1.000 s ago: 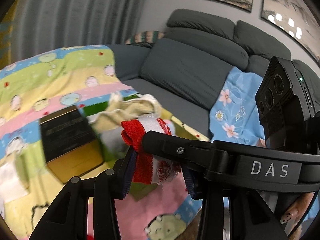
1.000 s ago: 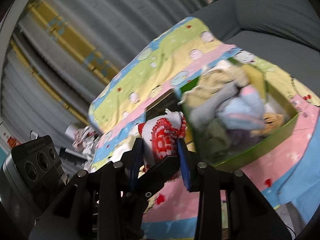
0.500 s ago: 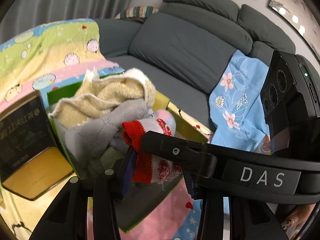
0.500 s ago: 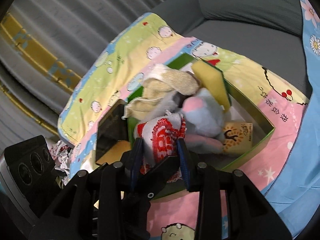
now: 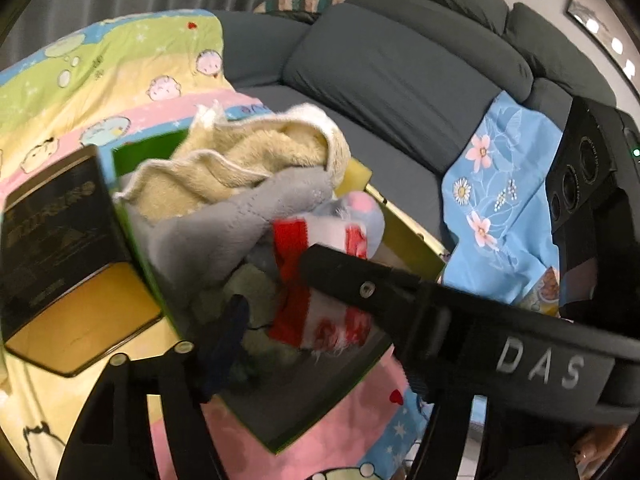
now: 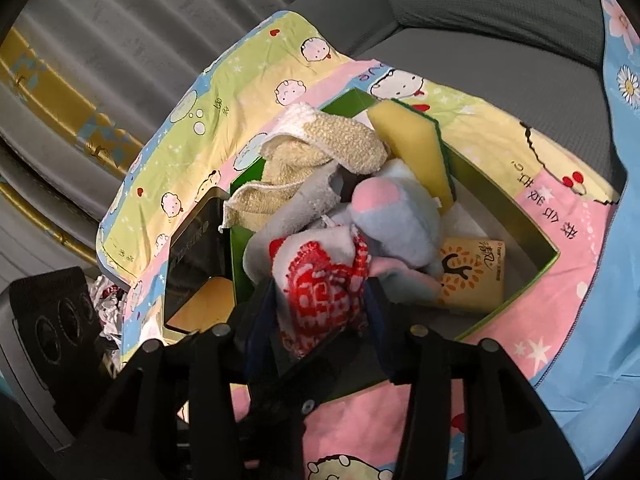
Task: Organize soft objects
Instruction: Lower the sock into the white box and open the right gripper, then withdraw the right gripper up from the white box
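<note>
A red and white sock (image 5: pixel 320 280) (image 6: pixel 320 284) hangs just over the near side of a green box (image 5: pixel 344 376) (image 6: pixel 516 300). My right gripper (image 6: pixel 320 304) is shut on the sock. My left gripper (image 5: pixel 308 312) has opened wide; its left fingertip (image 5: pixel 232 320) stands clear of the sock, and its right finger is hidden behind the right gripper's arm. The box holds a beige towel (image 5: pixel 248 160) (image 6: pixel 328 148), a grey cloth (image 5: pixel 240 224), a blue and pink plush (image 6: pixel 396 220), a yellow sponge (image 6: pixel 412 140) and a tissue pack (image 6: pixel 472 276).
A black and gold box lid (image 5: pixel 60 248) (image 6: pixel 196 264) lies left of the green box. All rests on a cartoon blanket (image 5: pixel 120 80) (image 6: pixel 240 80) over a grey sofa (image 5: pixel 400 64). A blue floral cloth (image 5: pixel 500 200) lies to the right.
Both grippers moved the sock forward and down over the green box. The left gripper's jaws opened and let go of the sock; the right stays shut on it.
</note>
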